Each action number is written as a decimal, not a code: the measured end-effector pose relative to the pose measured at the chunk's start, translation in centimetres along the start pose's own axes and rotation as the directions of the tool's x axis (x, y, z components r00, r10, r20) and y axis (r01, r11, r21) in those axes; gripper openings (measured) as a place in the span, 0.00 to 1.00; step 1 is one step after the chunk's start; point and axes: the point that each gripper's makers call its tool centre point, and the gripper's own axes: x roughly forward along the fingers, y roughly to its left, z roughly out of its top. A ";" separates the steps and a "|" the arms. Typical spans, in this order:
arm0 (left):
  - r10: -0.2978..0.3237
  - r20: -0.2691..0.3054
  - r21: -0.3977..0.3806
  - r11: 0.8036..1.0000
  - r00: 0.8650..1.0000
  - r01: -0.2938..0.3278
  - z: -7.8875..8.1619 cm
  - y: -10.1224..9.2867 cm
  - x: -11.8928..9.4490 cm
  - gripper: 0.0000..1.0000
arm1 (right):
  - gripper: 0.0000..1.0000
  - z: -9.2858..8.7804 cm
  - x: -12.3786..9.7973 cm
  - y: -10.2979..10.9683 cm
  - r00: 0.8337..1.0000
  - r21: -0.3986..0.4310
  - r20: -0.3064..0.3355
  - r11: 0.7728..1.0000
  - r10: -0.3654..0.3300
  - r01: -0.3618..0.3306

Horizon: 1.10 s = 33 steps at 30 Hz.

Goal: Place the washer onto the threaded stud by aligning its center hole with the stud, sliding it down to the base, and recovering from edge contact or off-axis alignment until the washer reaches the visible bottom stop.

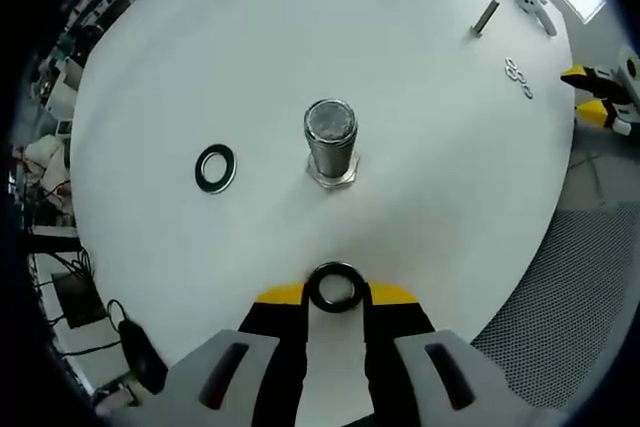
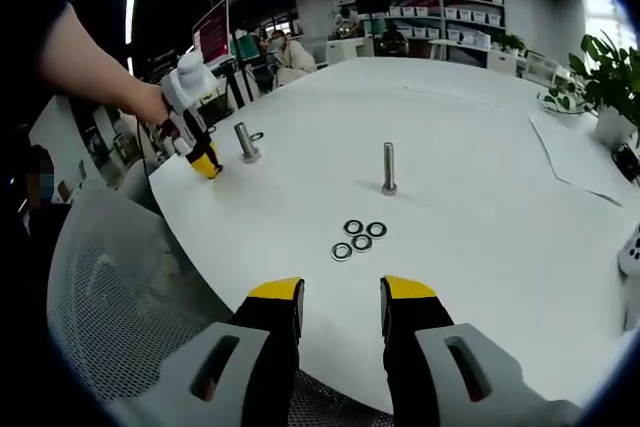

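Gripping a black washer (image 1: 335, 288) between its fingers, the left gripper (image 1: 335, 295) hovers near the threaded stud (image 1: 331, 144) on the white tabletop (image 1: 430, 177). A second washer (image 1: 215, 168) lies flat beside the stud. The right gripper (image 2: 340, 292) hangs over the tabletop edge, fingers apart and empty.

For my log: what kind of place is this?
Probably an open office or lab: shelves with bins along the back wall, a person seated at a desk, a big white table, and a potted plant.

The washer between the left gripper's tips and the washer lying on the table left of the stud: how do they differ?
The held washer sits between the left gripper tips, near the camera; the loose washer lies flat on the white table, untouched. The held washer is in front of the threaded stud; the loose washer is off to its side. Both are dark rings with a center hole, and neither is on the stud.
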 end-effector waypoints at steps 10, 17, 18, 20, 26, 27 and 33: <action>0.006 0.022 0.072 0.997 1.000 -0.007 1.2 0.3 -1.8 0.18 | 0.33 0.0 0.1 0.1 1.000 -0.004 -0.002 1.000 0.006 -0.006; 0.007 0.056 0.123 0.992 0.998 -0.014 2.4 0.2 -3.4 0.18 | 0.33 0.0 0.0 0.2 1.000 -0.004 -0.001 1.000 0.010 -0.010; 0.007 0.069 0.125 0.992 0.998 -0.015 2.7 0.3 -3.8 0.18 | 0.33 0.0 0.0 0.2 1.000 -0.004 -0.001 1.000 0.010 -0.010; 0.001 0.074 0.124 0.992 0.997 -0.011 3.0 0.3 -4.1 0.18 | 0.33 -0.1 0.0 0.2 1.000 -0.004 -0.002 1.000 0.010 -0.010; 0.001 0.097 0.143 0.990 0.995 -0.015 4.2 0.3 -5.1 0.18 | 0.33 0.0 0.1 0.3 1.000 -0.006 -0.001 1.000 0.014 -0.014; 0.001 0.102 0.147 0.989 0.995 -0.016 4.5 0.2 -5.4 0.18 | 0.33 0.0 0.1 0.3 1.000 -0.006 -0.001 1.000 0.015 -0.015; -0.001 0.126 0.175 0.984 0.992 -0.021 6.2 0.0 -6.3 0.18 | 0.33 0.0 0.0 0.3 1.000 -0.005 0.002 1.000 0.016 -0.016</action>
